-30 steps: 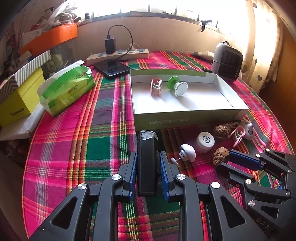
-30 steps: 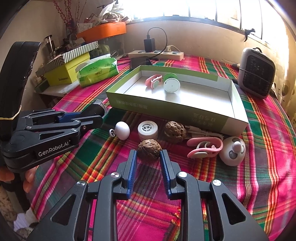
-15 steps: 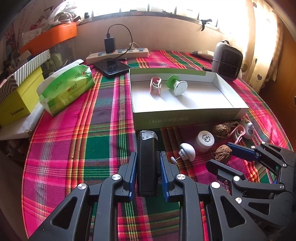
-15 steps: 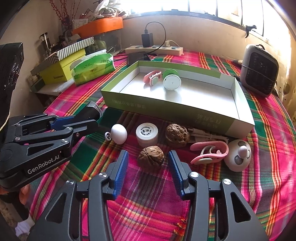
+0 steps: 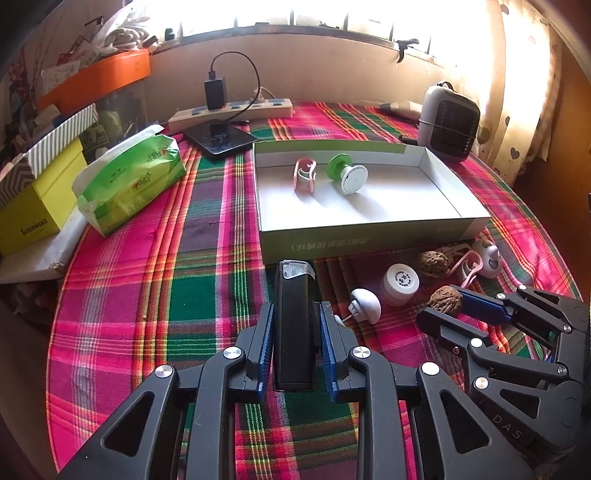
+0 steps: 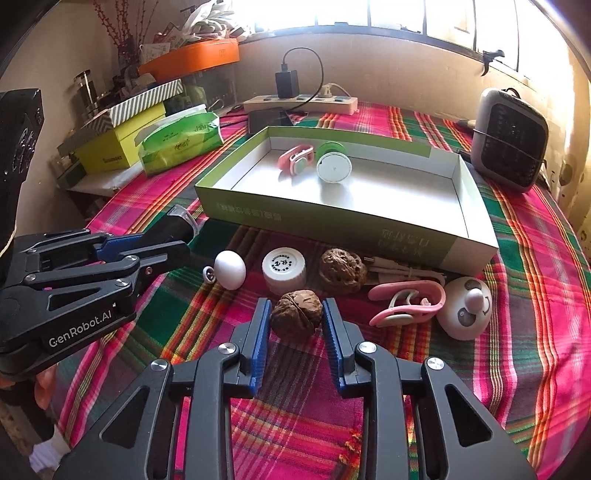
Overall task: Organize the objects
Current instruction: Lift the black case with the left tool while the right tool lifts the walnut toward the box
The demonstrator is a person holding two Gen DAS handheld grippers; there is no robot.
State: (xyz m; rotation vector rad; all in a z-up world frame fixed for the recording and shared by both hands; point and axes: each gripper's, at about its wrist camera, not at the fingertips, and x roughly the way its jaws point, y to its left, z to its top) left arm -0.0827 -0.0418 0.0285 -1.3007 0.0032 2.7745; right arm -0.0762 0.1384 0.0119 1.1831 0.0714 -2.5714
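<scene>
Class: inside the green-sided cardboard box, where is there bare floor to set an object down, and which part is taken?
Green-sided cardboard box: its white floor is bare across the near and right parts. The far-left corner is crowded by the pink clip and green-and-white round spool.

Strong daylight is admitted through the window [image 5: 314, 14] at the back, where the panes are blown out to white in both views. The far wall beneath is left in relative shade. Short shadows are cast toward the camera inside the box [image 6: 369, 192]. Straight edges are bent by fisheye distortion, and the corners are vignetted to black. Focus is kept sharp throughout.
</scene>
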